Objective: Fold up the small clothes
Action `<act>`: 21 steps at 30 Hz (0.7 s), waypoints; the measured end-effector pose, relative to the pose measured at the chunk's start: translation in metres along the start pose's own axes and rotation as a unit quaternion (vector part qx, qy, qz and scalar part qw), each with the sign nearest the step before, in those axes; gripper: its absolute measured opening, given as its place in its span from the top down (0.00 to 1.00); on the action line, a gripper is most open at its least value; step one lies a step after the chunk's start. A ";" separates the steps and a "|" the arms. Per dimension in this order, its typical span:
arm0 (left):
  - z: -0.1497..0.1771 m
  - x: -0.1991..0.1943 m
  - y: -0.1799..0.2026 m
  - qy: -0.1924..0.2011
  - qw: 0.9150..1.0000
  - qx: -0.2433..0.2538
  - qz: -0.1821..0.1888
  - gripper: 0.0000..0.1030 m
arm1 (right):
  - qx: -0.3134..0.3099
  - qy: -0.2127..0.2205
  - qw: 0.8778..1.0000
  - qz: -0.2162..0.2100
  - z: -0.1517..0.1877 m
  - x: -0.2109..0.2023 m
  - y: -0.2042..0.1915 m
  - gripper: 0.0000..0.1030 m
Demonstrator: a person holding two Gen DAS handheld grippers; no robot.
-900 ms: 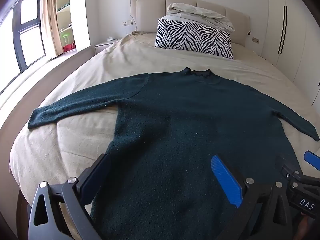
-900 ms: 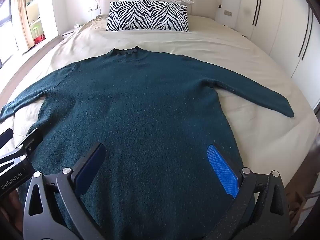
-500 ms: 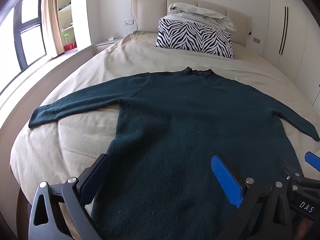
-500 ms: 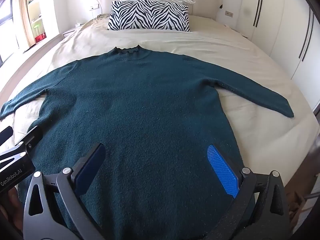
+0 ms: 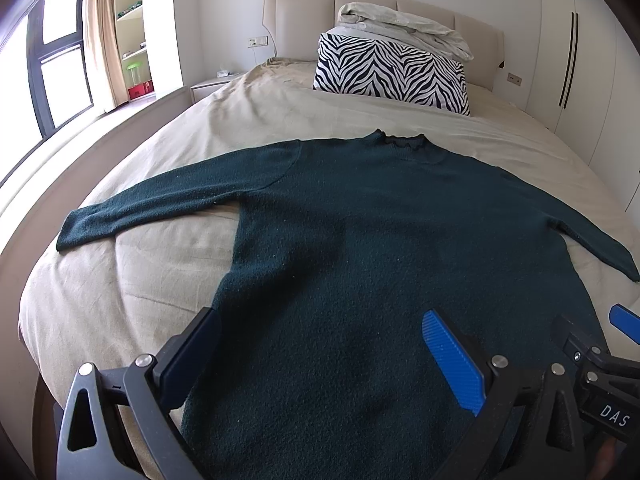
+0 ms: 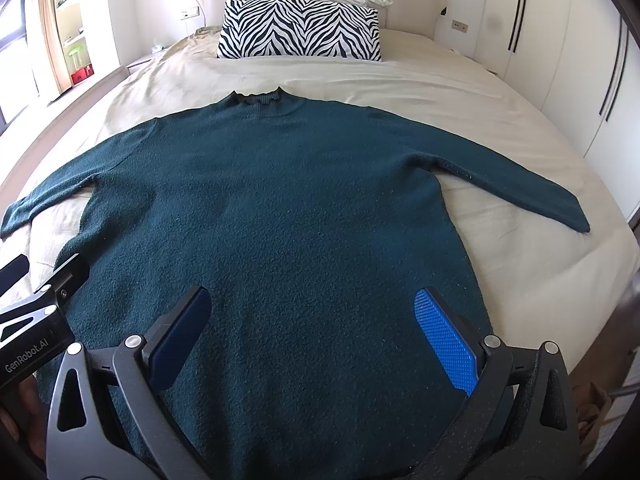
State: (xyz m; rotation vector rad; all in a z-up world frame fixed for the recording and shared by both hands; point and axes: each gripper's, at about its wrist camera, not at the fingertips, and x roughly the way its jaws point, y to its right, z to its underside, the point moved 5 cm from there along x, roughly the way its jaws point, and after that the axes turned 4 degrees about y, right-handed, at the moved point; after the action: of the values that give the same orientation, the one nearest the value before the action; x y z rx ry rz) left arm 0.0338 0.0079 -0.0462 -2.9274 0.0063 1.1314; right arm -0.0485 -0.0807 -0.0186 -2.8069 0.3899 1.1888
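The sweater (image 6: 280, 220) lay flat on the bed (image 6: 500, 120), collar at twelve o'clock, unmoved over the last second. The left hand-held gripper (image 5: 320, 356) and right hand-held gripper (image 6: 312, 332) hovered wide open, empty; folding hadn't begun.

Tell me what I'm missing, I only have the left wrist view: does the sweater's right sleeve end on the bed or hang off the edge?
Observer: In the right wrist view the right sleeve lies flat, and its cuff rests on the bed sheet, short of the edge.
Operator: I see just one blue tip of the right gripper. Is it open?
Observer: Yes. The right gripper has its jaws wide, with nothing between them; it hovers over the sweater near the hem.
Operator: Anything beyond the bed on that side?
Observer: White wardrobe doors with dark vertical handles run along that side.
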 end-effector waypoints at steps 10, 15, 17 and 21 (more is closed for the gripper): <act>0.000 0.000 0.000 -0.001 1.000 0.000 0.001 0.00 | 0.000 -0.001 1.000 0.000 0.000 0.001 -0.001 0.00; 0.000 0.000 0.000 -0.001 1.000 -0.001 0.001 0.00 | -0.001 -0.001 1.000 0.000 0.001 0.001 -0.001 0.00; 0.000 0.000 0.000 -0.001 1.000 0.000 0.001 0.00 | 0.000 -0.001 1.000 0.000 0.001 0.001 0.000 0.00; 0.000 0.001 0.001 -0.003 1.000 0.000 0.001 0.00 | -0.001 -0.001 1.000 0.000 0.001 0.001 -0.001 0.00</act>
State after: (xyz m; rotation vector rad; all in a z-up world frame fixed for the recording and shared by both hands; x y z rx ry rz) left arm 0.0344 0.0070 -0.0473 -2.9260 0.0097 1.1394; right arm -0.0483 -0.0802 -0.0196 -2.8065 0.3902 1.1928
